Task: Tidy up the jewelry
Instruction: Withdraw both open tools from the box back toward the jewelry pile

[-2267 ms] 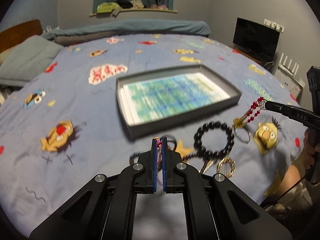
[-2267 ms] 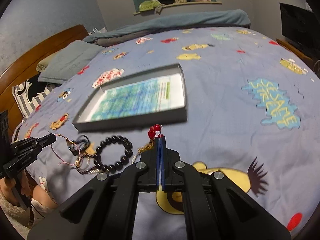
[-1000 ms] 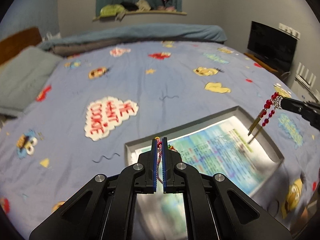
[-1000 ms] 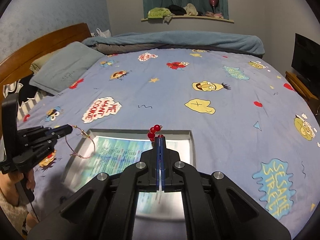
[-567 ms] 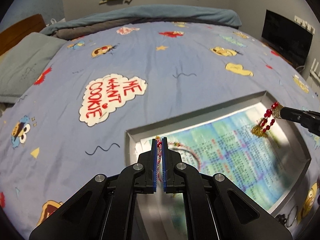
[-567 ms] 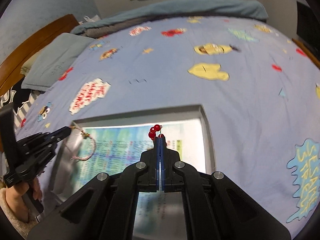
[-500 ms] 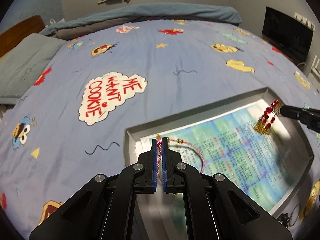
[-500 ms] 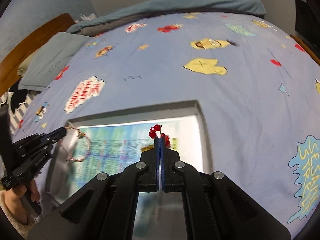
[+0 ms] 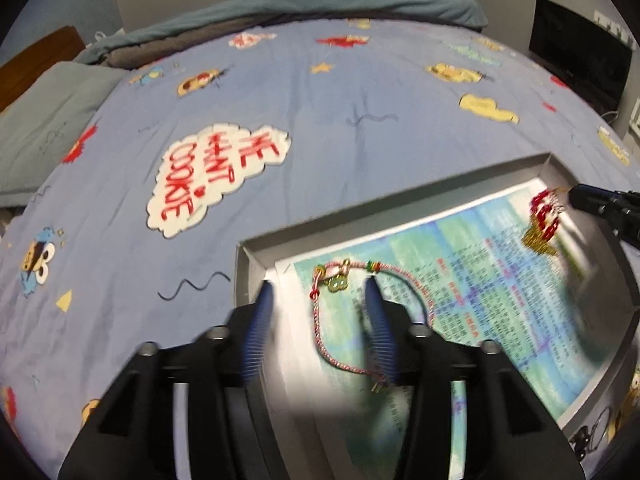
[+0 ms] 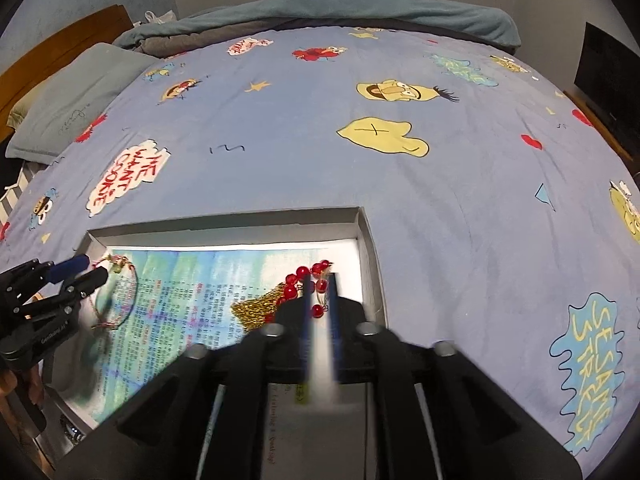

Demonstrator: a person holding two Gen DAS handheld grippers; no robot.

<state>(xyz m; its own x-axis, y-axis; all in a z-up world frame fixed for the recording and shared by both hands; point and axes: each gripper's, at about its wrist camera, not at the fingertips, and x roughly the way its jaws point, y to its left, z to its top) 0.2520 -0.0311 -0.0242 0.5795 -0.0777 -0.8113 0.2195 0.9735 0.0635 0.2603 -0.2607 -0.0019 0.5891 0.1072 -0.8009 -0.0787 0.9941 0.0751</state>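
A shallow grey tray [image 9: 400, 216] [image 10: 368, 232] lined with a blue-green printed sheet lies on the bed. My left gripper [image 9: 318, 290] is open over the tray's left end; a pink cord bracelet [image 9: 344, 276] with a green charm lies on the sheet between its fingers and also shows in the right wrist view [image 10: 120, 280]. My right gripper [image 10: 318, 282] has its jaws slightly apart over the tray's right end. A red bead bracelet with a gold tassel [image 10: 296, 284] [image 9: 542, 220] rests on the sheet at its fingertips.
The tray sits on a blue cartoon-print bedspread [image 9: 320, 120]. More jewelry [image 9: 596, 428] lies outside the tray's near right corner. A grey pillow [image 10: 76, 96] and wooden headboard are at the left, a dark screen [image 9: 580, 60] at the right.
Both grippers came down over the tray. My left gripper opened and let the pink cord bracelet drop onto the sheet. My right jaws parted a little around the red bead bracelet.
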